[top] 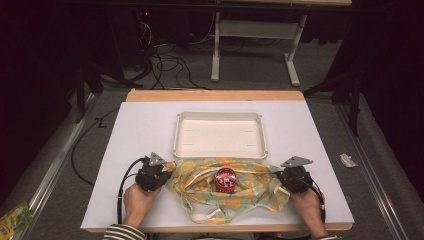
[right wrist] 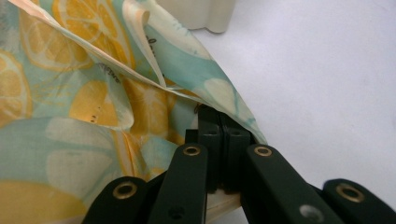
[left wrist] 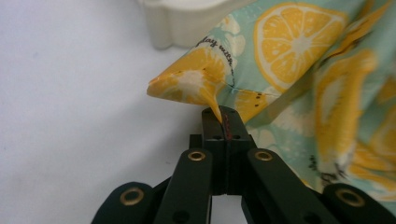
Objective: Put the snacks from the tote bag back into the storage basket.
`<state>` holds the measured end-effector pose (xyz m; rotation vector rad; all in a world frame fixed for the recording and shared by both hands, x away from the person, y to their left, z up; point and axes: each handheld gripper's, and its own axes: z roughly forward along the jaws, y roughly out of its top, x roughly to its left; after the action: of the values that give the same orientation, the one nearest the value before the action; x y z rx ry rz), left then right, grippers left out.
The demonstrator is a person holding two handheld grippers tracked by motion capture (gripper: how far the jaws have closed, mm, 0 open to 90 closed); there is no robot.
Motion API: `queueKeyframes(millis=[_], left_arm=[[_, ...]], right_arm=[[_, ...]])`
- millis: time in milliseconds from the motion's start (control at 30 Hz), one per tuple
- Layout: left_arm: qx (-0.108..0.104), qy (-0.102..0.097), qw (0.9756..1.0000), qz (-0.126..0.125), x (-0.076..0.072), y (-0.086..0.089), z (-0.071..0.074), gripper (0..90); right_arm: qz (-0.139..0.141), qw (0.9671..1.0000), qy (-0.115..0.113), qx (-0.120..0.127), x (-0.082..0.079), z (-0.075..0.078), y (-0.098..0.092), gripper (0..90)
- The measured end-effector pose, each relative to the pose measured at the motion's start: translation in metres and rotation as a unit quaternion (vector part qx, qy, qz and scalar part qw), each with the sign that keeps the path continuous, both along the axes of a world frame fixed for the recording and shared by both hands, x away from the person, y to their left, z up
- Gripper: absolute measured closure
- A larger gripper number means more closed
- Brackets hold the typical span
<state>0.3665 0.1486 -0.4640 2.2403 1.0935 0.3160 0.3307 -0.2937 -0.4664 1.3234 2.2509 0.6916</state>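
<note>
At the near edge of the table (top: pixel 125 130), two hands come in, palms down. The left gripper (top: pixel 159 172) has its jaws closed on the left corner of the lemon-print cloth (top: pixel 250 187); the right gripper (top: pixel 284 175) is clamped on the right corner. A red round object (top: pixel 225 179) sits on the cloth. Just beyond lies a white tray (top: pixel 220 152).

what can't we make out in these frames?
- Red round object on the lemon-print cloth: too small in the high view to identify.
- Print on the cloth, left gripper view: cut short by a fold.
- Left gripper and right gripper tips: cloth covers the pinch points.
- Tray: cropped by the top edge.
</note>
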Motion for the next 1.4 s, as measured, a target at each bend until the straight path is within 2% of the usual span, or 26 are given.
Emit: queueKeyframes(millis=[167,200,367,533,733,900,967,1067,1167,1333,1400], left_arm=[[0.003,-0.001,1.0000,0.005,0.000,0.000,-0.001,90.0],[0.001,-0.006,1.0000,0.004,-0.001,0.001,0.000,87.1],[-0.037,-0.031,0.9988,0.001,-0.015,0.005,0.016,70.8],[-0.059,-0.066,0.9960,-0.008,-0.032,0.001,0.038,59.0],[-0.076,-0.105,0.9912,-0.028,-0.053,-0.010,0.063,45.7],[-0.081,-0.123,0.9877,-0.053,-0.061,-0.028,0.076,39.0],[-0.074,-0.122,0.9877,-0.063,-0.059,-0.036,0.077,37.5],[-0.055,-0.105,0.9899,-0.079,-0.050,-0.051,0.071,36.0],[-0.035,-0.086,0.9923,-0.082,-0.038,-0.063,0.061,35.3],[0.013,-0.073,0.9943,-0.076,-0.020,-0.074,0.046,36.3],[0.035,-0.069,0.9948,-0.066,-0.013,-0.076,0.040,37.8]], right_arm=[[-0.001,1.0000,0.001,-0.004,0.000,0.000,0.001,90.0],[-0.001,1.0000,0.001,-0.004,0.000,0.000,0.001,90.0],[0.000,1.0000,0.001,-0.003,0.000,0.000,0.000,90.0],[-0.001,1.0000,0.002,-0.003,0.000,0.001,0.001,90.0],[-0.001,1.0000,0.001,-0.002,0.000,0.001,0.001,90.0],[-0.002,1.0000,0.003,-0.001,0.001,0.001,0.001,90.0],[-0.002,1.0000,0.003,-0.001,0.001,0.001,0.001,90.0],[-0.003,1.0000,0.003,-0.002,0.001,0.001,0.001,90.0],[-0.002,1.0000,0.003,0.000,0.001,0.001,0.001,90.0],[-0.002,1.0000,0.004,-0.001,0.001,0.001,0.001,90.0],[-0.001,1.0000,0.004,0.000,0.001,0.001,0.001,90.0]])
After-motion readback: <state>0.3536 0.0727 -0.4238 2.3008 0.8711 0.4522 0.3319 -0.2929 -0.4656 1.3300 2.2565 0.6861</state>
